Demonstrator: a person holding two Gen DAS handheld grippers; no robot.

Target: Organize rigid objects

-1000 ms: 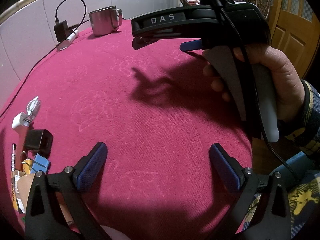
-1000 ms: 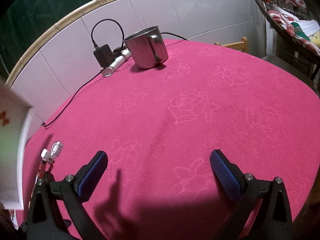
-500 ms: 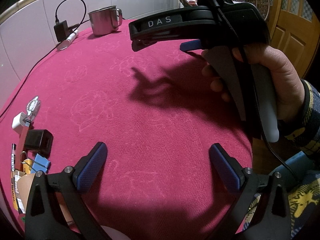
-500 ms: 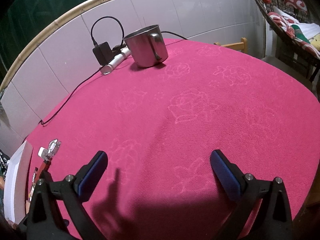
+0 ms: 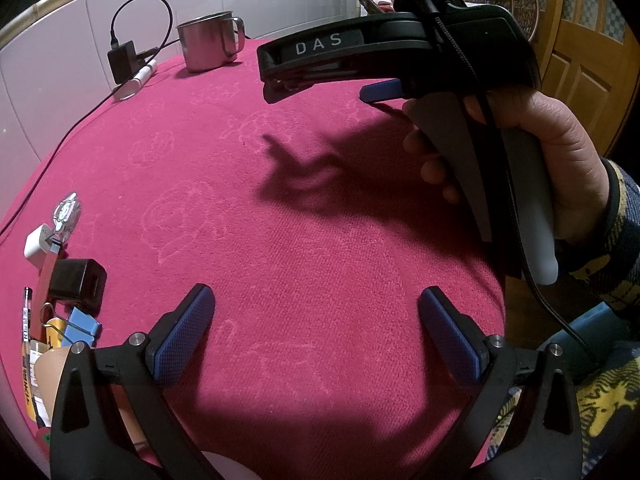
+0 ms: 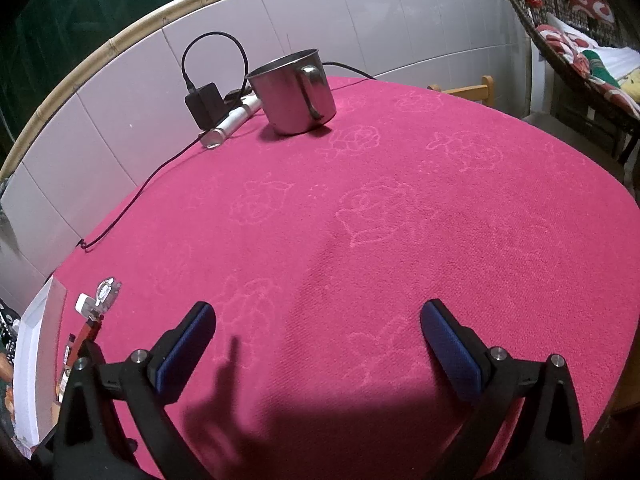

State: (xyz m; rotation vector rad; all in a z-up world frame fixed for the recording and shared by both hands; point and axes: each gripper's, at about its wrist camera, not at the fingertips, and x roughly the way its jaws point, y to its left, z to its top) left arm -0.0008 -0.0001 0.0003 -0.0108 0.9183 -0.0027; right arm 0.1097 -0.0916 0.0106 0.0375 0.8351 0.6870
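A steel mug (image 5: 210, 45) stands upright at the far edge of the pink cloth; it also shows in the right wrist view (image 6: 294, 94). At the left edge lie small items: a black cube (image 5: 78, 283), a blue binder clip (image 5: 81, 326), a white plug (image 5: 37, 244), a charm (image 5: 66, 210) and a pen (image 5: 27, 316). My left gripper (image 5: 316, 330) is open and empty above the cloth near its front edge. My right gripper (image 6: 318, 344) is open and empty; in the left wrist view its body (image 5: 400, 54) hangs above the cloth, hand-held.
A black charger (image 6: 204, 104) with a cable and a white tube (image 6: 232, 122) lie beside the mug against the tiled wall (image 6: 120, 92). A white box (image 6: 38, 364) stands at the left edge. A wooden door (image 5: 588, 68) is at the right.
The right gripper has shifted slightly left and forward, bringing the mug nearer in its view. The white box at the left has dropped lower. The left gripper has not moved.
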